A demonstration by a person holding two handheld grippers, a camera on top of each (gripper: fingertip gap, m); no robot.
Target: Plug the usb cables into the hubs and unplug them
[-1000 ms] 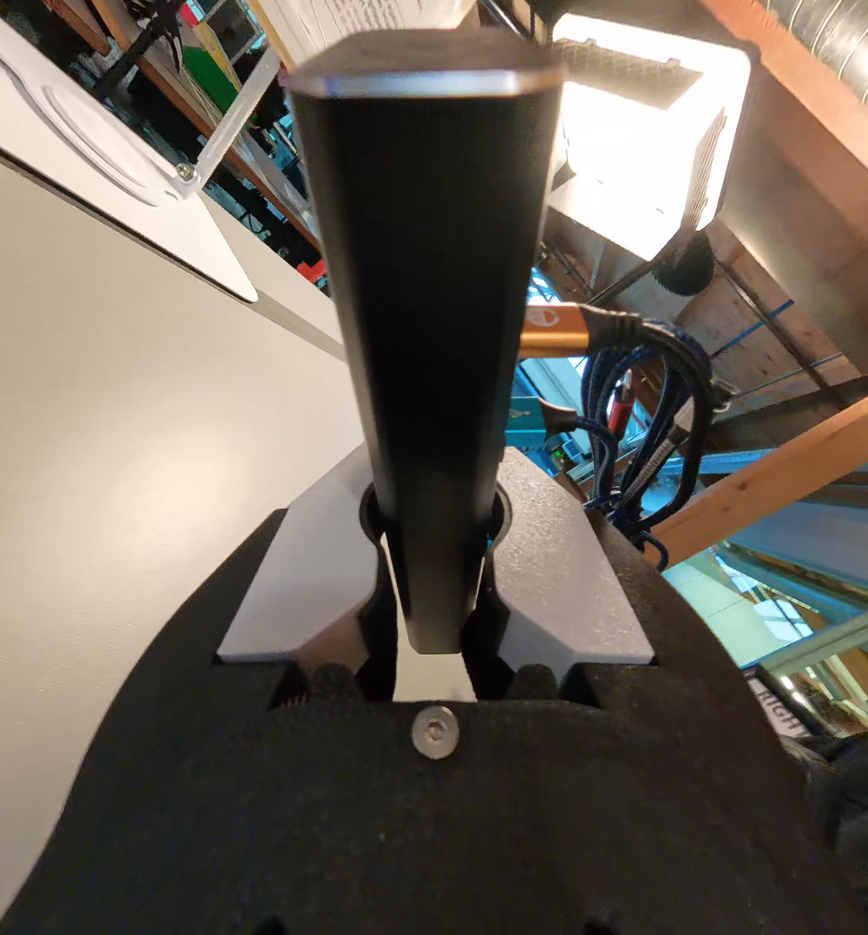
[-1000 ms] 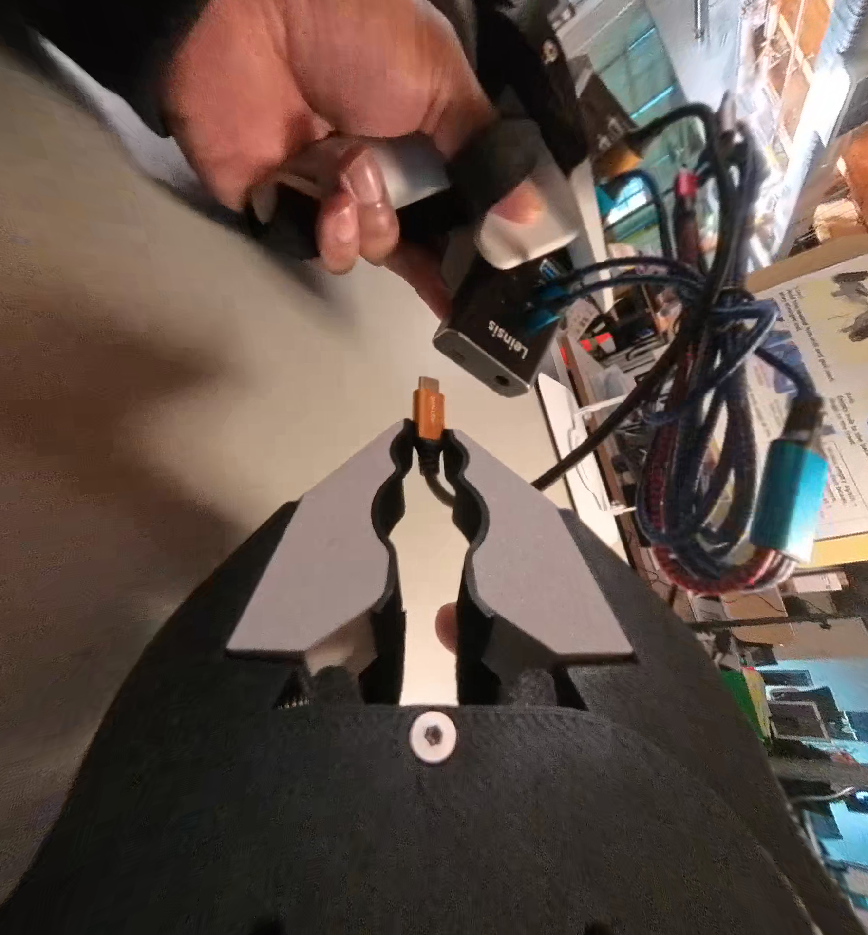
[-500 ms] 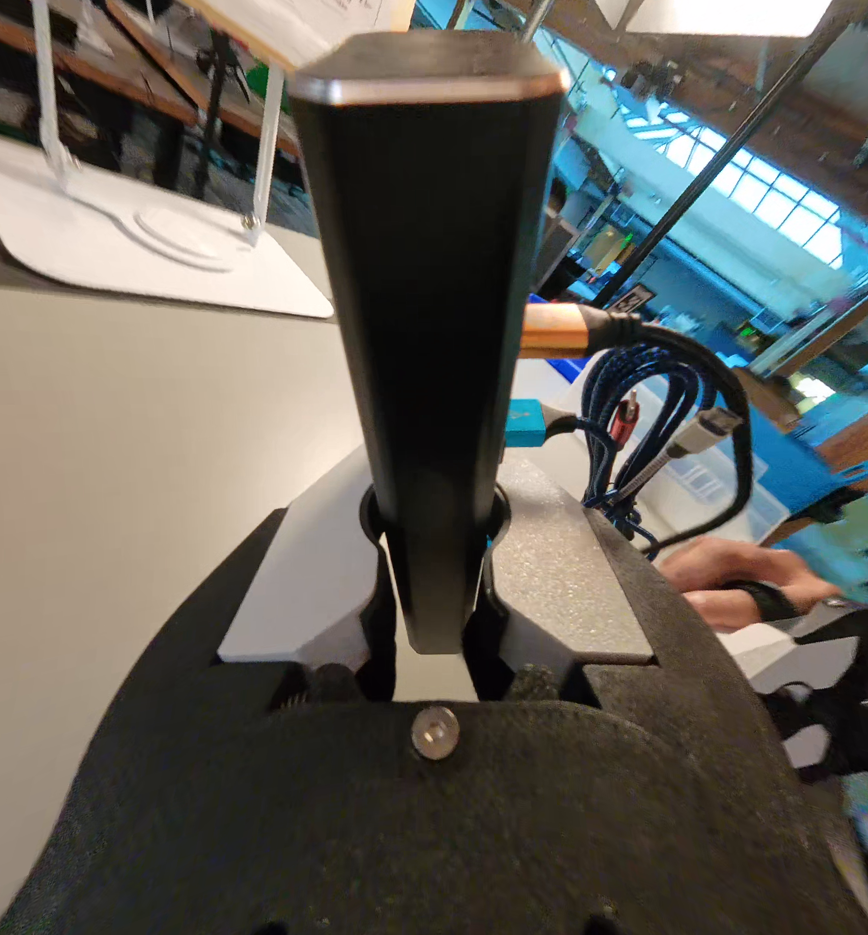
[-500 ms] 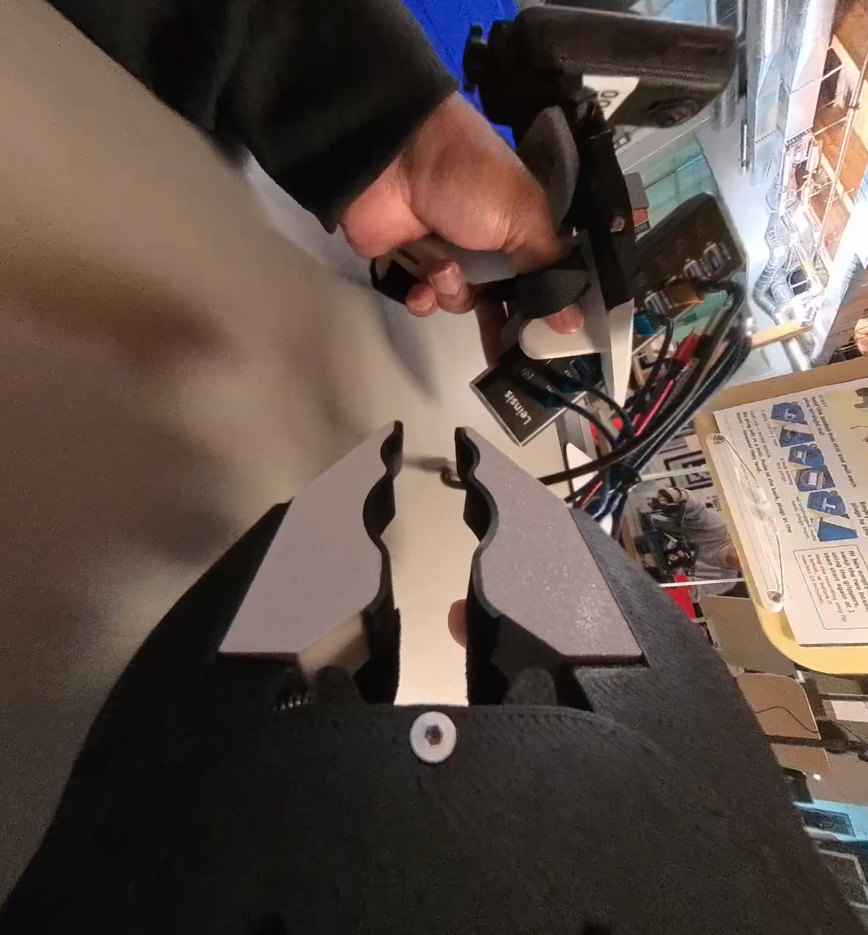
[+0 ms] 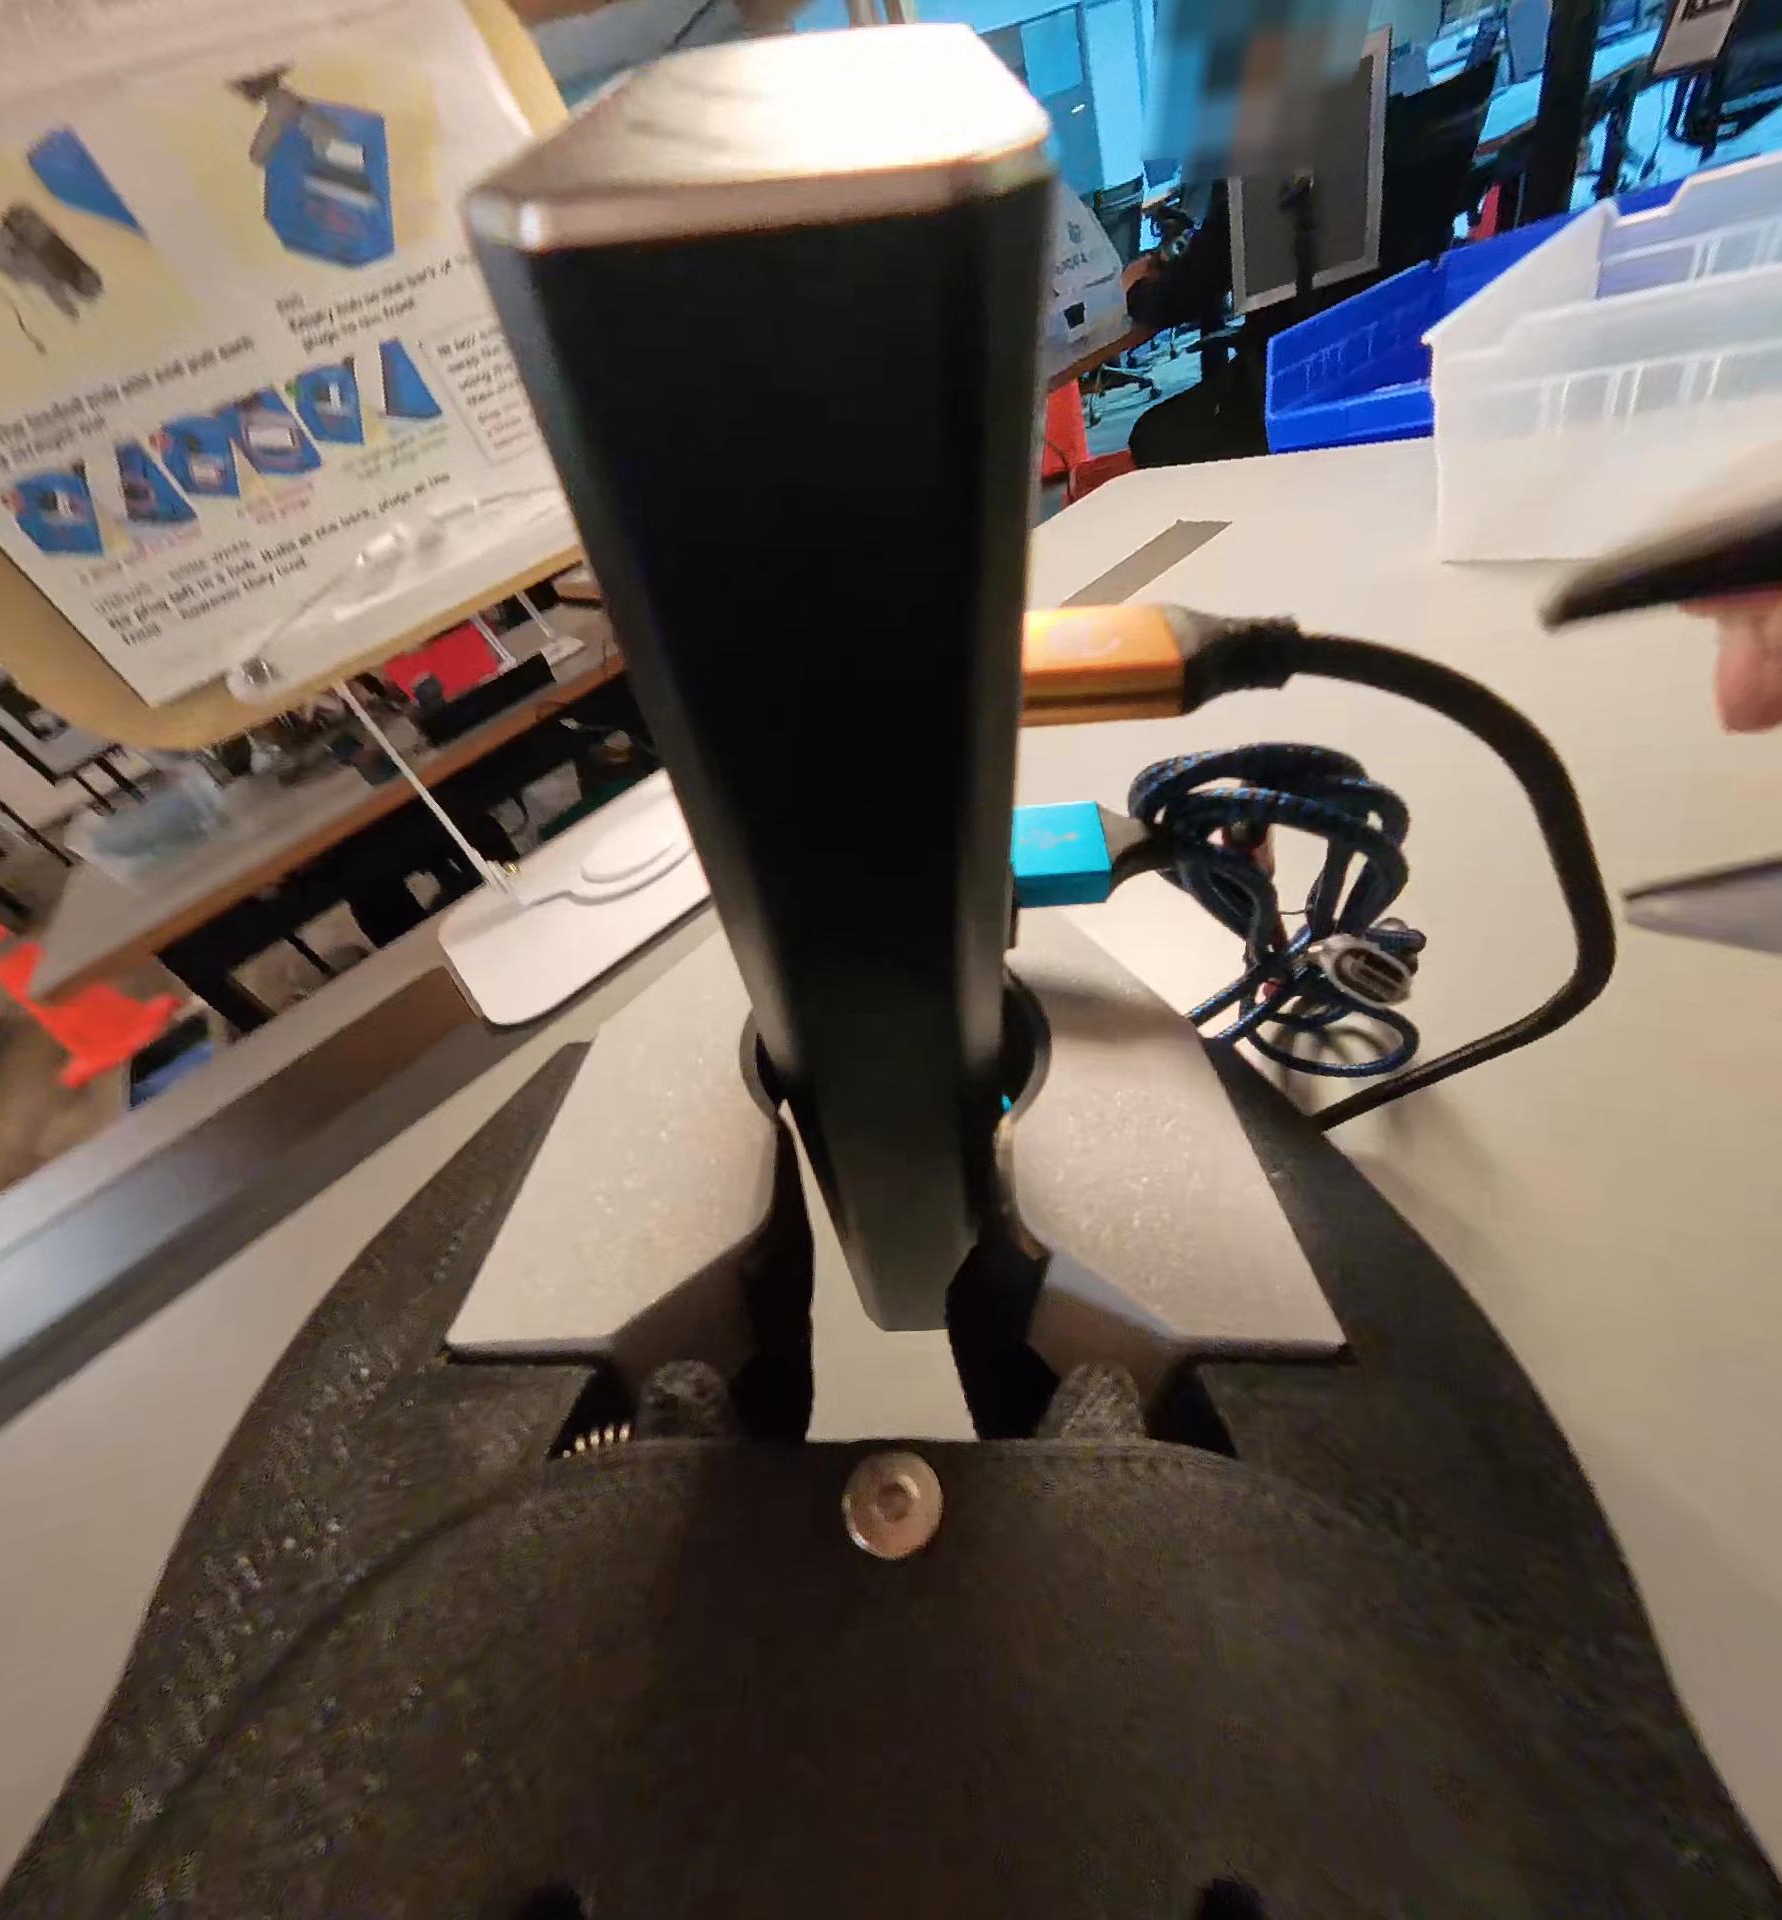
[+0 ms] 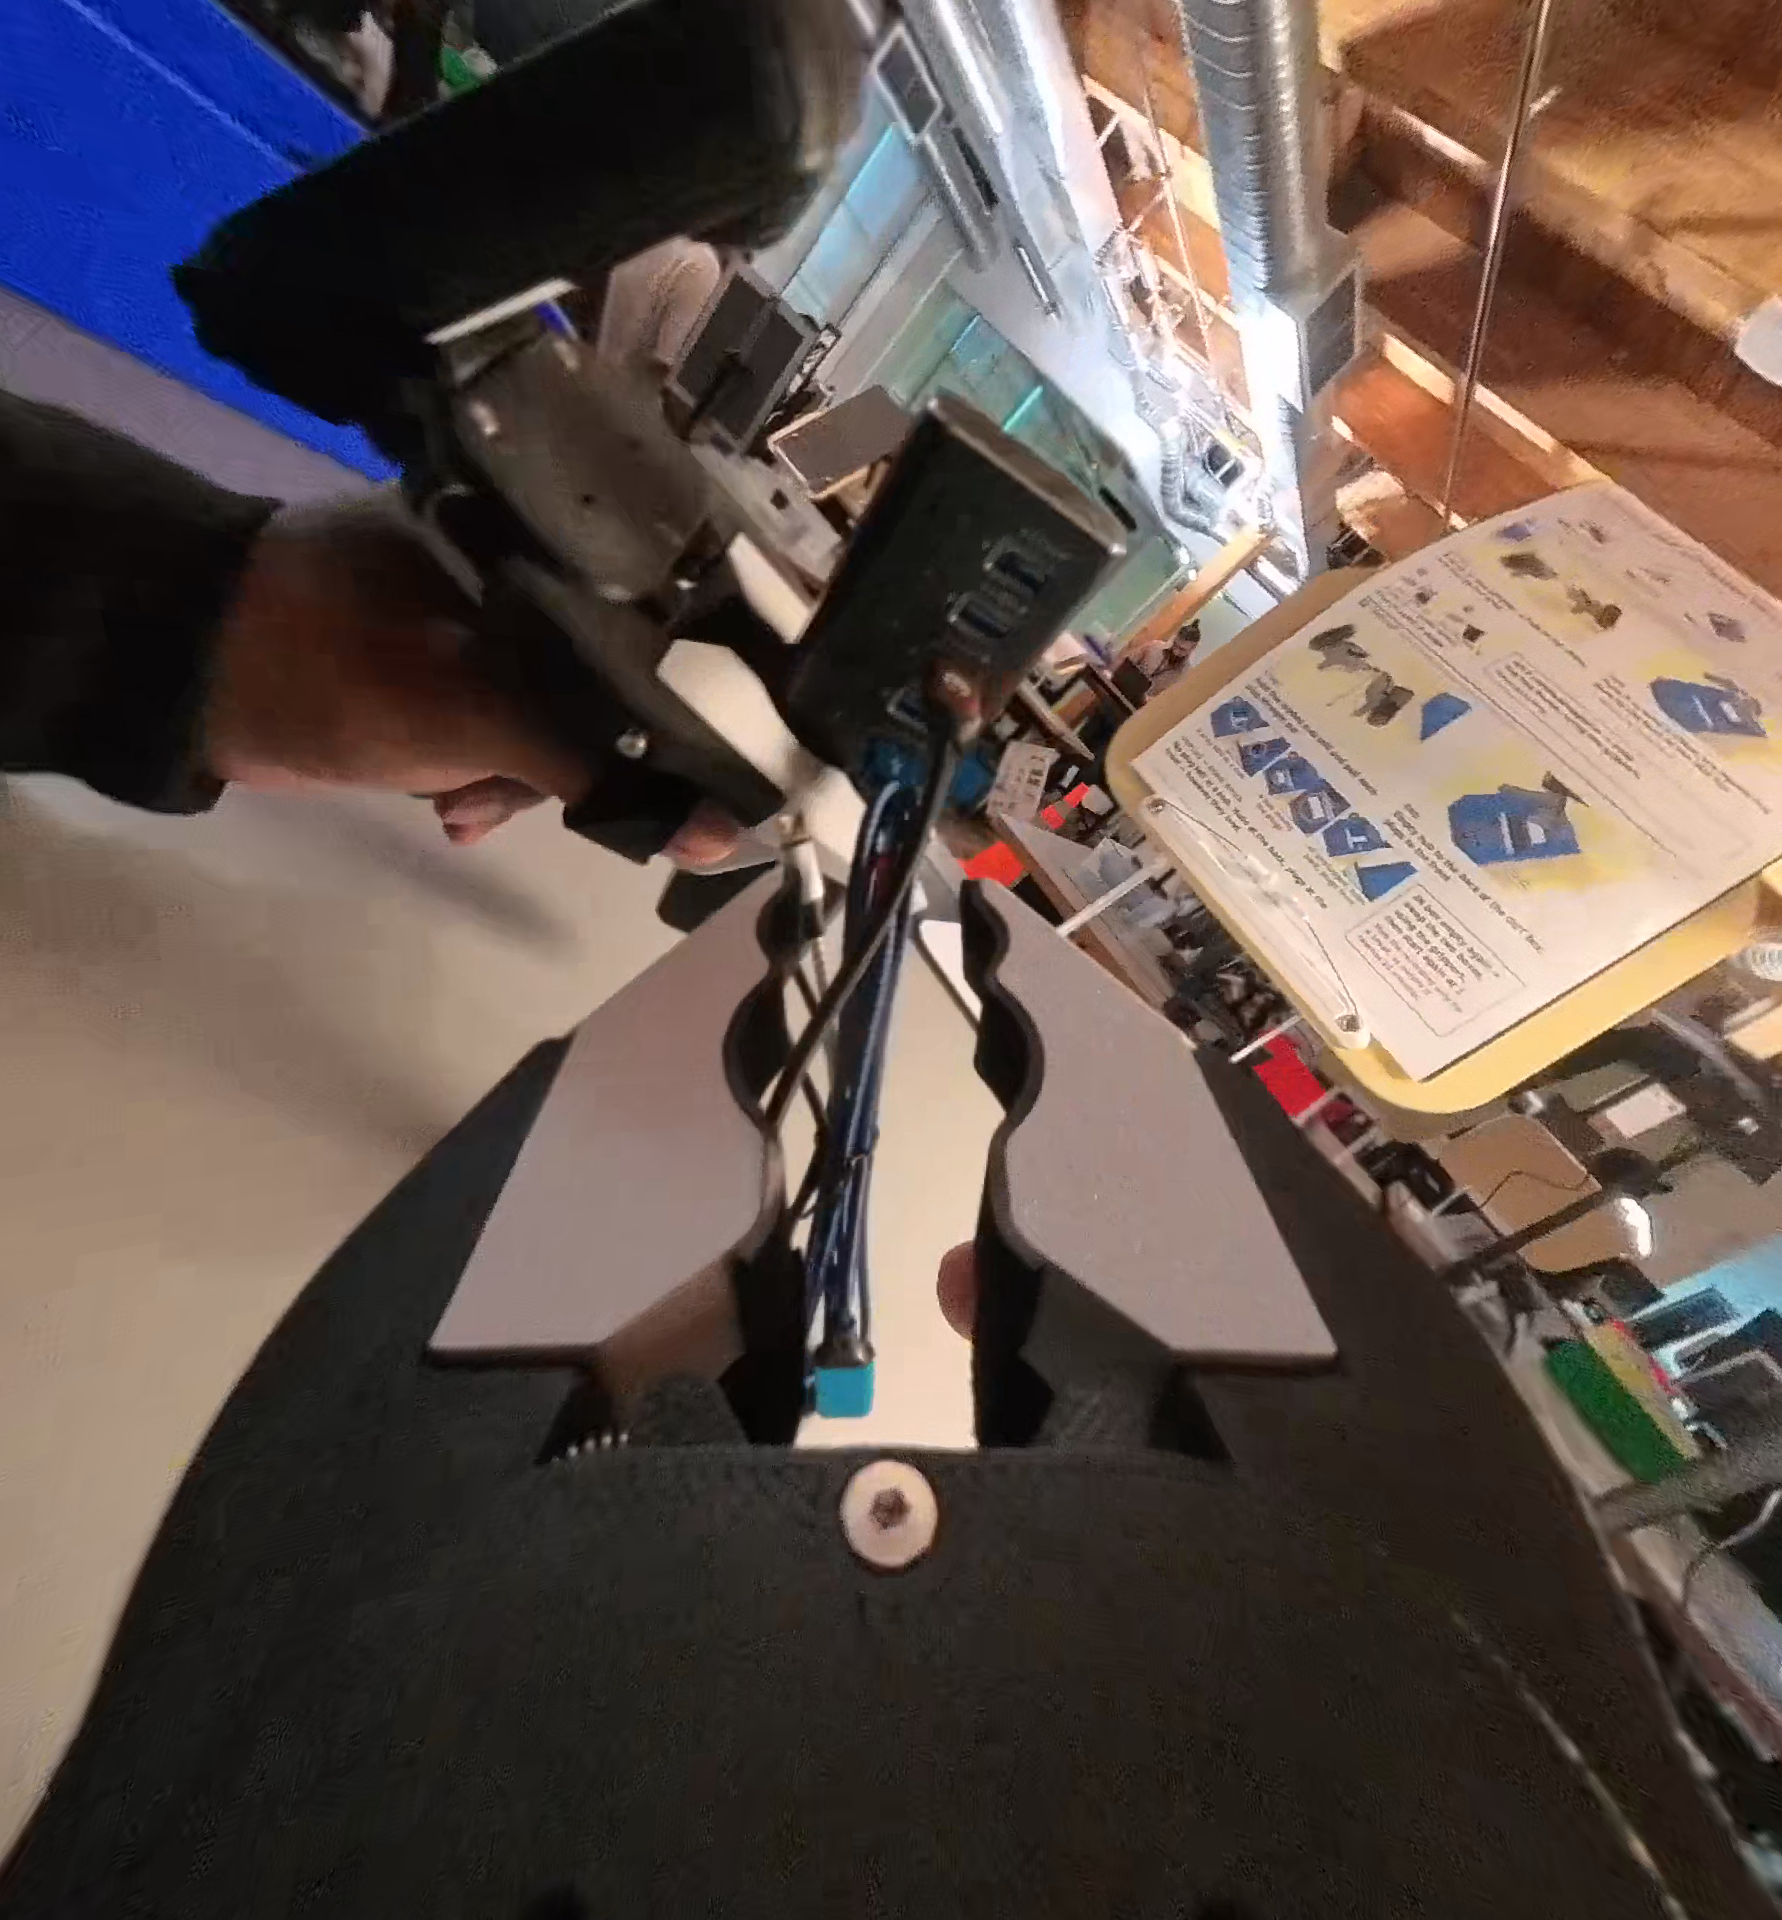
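My left gripper (image 5: 892,1039) is shut on a black USB hub (image 5: 793,582) that stands up between its fingers. An orange plug (image 5: 1100,663) and a blue plug (image 5: 1061,857) sit in the hub's right side. Their black cable (image 5: 1552,810) and a blue braided bundle (image 5: 1302,883) hang to the right over the table. In the right wrist view the hub (image 6: 960,582) is raised at top centre, held by the left gripper in a hand (image 6: 347,686). My right gripper (image 6: 871,914) is open. The cables (image 6: 856,1039) hang loose between its fingers, with a loose blue plug (image 6: 843,1390) at their base.
A pale table (image 5: 1489,1299) lies below. An instruction sheet on a stand is at the left (image 5: 222,343), and it also shows in the right wrist view (image 6: 1489,769). The stand has a white base (image 5: 575,914). A blue bin (image 5: 1354,353) and a clear plastic bin (image 5: 1635,374) stand at the back right.
A second ago my right gripper pinched a small orange plug near the hub; it has opened and let it go. The left gripper has swung round with the hub, and the cables now hang between the right fingers.
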